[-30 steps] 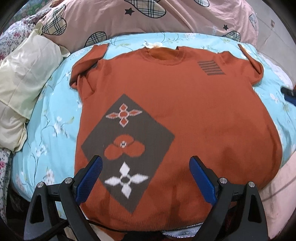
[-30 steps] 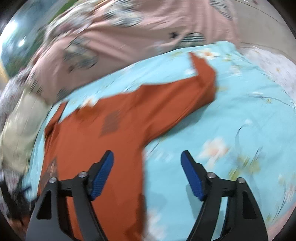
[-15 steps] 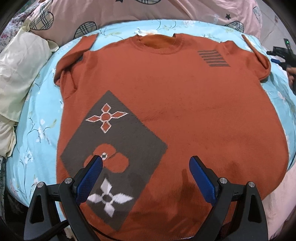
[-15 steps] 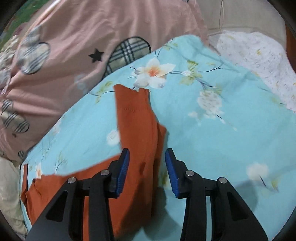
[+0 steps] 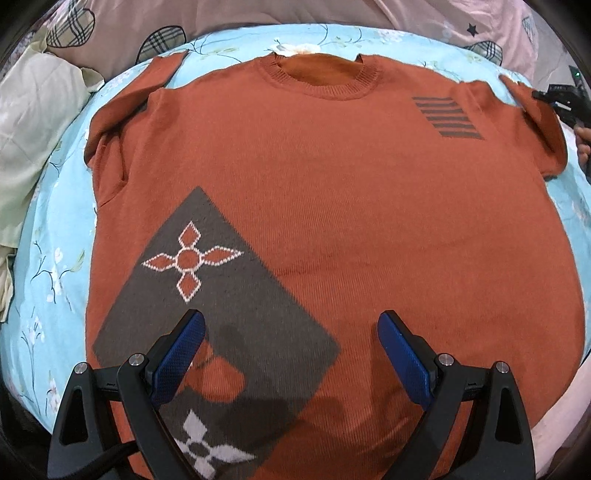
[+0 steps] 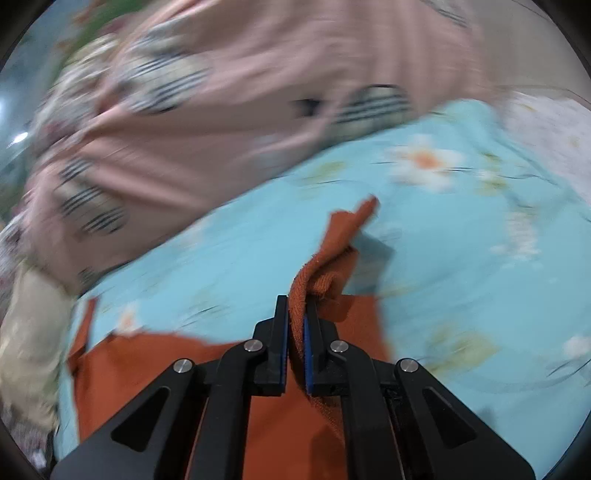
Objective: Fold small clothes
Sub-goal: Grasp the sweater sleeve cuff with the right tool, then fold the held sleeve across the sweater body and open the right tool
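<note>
An orange knit sweater [image 5: 332, 206] with a grey diamond patch lies flat, front up, on the blue floral bedspread [image 5: 55, 258]. My left gripper [image 5: 290, 354] is open and empty, hovering over the sweater's lower half. My right gripper [image 6: 294, 332] is shut on the sweater's right sleeve [image 6: 332, 258], with the cuff bunched above the jaws. The right gripper also shows in the left wrist view [image 5: 565, 101] at the sleeve's far right end.
A pink patterned quilt [image 5: 332, 14] lies along the back of the bed. A cream pillow [image 5: 33, 122] sits at the left. A pale floral sheet [image 6: 546, 125] lies at the far right. The bed's edge is close at the right front.
My right gripper has closed on the right sleeve and lifted its cuff. My left gripper has moved forward over the sweater, staying open.
</note>
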`<state>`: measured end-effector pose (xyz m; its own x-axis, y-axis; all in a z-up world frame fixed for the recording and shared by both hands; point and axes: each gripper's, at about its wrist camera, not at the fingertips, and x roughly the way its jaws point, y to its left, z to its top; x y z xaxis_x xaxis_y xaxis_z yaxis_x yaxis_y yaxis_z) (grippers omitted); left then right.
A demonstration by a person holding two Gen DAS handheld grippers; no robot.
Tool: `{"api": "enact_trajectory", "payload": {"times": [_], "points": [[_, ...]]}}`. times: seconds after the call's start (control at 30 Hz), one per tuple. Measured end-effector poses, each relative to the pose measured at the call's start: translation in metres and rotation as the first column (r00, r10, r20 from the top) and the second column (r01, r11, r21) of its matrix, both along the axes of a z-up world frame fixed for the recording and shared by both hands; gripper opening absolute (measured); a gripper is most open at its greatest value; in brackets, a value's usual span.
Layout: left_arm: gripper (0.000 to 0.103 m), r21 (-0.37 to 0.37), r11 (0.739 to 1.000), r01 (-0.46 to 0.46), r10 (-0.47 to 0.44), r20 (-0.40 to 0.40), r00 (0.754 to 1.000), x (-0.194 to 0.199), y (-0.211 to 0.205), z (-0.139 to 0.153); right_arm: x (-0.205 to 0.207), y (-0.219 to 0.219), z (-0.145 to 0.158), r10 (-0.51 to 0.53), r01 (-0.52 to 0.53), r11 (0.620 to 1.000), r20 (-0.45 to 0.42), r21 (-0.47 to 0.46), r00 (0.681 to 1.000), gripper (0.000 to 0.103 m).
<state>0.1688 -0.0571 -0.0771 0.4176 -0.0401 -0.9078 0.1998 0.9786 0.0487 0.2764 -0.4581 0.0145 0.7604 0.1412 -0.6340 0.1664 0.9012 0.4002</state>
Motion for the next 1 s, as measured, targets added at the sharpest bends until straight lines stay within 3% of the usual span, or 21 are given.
{"api": "enact_trajectory", "payload": {"times": [0.17,0.3,0.4,0.53,0.6,0.67,0.73,1.0], "points": [[0.095,-0.036,0.999,-0.028,0.03,0.032,0.999,0.004,0.012,0.006,-0.004,0.127,0.004,0.226,-0.226,0.974,0.06,0.002,0.972,0.008],[0.095,-0.068,0.996,-0.064,0.068,0.046,0.997,0.003,0.03,0.012,-0.005,0.215,-0.015,0.364,-0.365,0.931,0.065,-0.005,0.929,0.008],[0.095,-0.089,0.992,-0.091,0.097,0.055,0.994,0.004,0.046,0.013,-0.004,0.26,-0.035,0.422,-0.421,0.907,0.029,-0.022,0.906,0.008],[0.095,-0.17,0.978,-0.124,0.132,0.035,0.991,0.01,0.068,0.009,-0.005,0.302,-0.065,0.505,-0.506,0.862,-0.033,-0.032,0.862,0.011],[0.095,-0.225,0.965,-0.135,0.143,0.021,0.99,0.017,0.076,0.007,-0.008,0.313,-0.075,0.535,-0.538,0.842,-0.067,-0.028,0.842,0.013],[0.095,-0.283,0.949,-0.14,0.149,0.01,0.989,0.025,0.082,0.004,-0.017,0.315,-0.079,0.557,-0.559,0.829,-0.076,-0.001,0.827,0.026],[0.095,-0.332,0.933,-0.139,0.147,-0.002,0.989,0.035,0.084,0.002,-0.027,0.311,-0.076,0.544,-0.545,0.839,-0.058,-0.004,0.837,0.045],[0.096,-0.486,0.869,-0.097,0.089,-0.04,0.995,0.097,0.06,0.001,-0.058,0.26,-0.082,0.431,-0.427,0.902,-0.079,0.068,0.899,0.049]]}}
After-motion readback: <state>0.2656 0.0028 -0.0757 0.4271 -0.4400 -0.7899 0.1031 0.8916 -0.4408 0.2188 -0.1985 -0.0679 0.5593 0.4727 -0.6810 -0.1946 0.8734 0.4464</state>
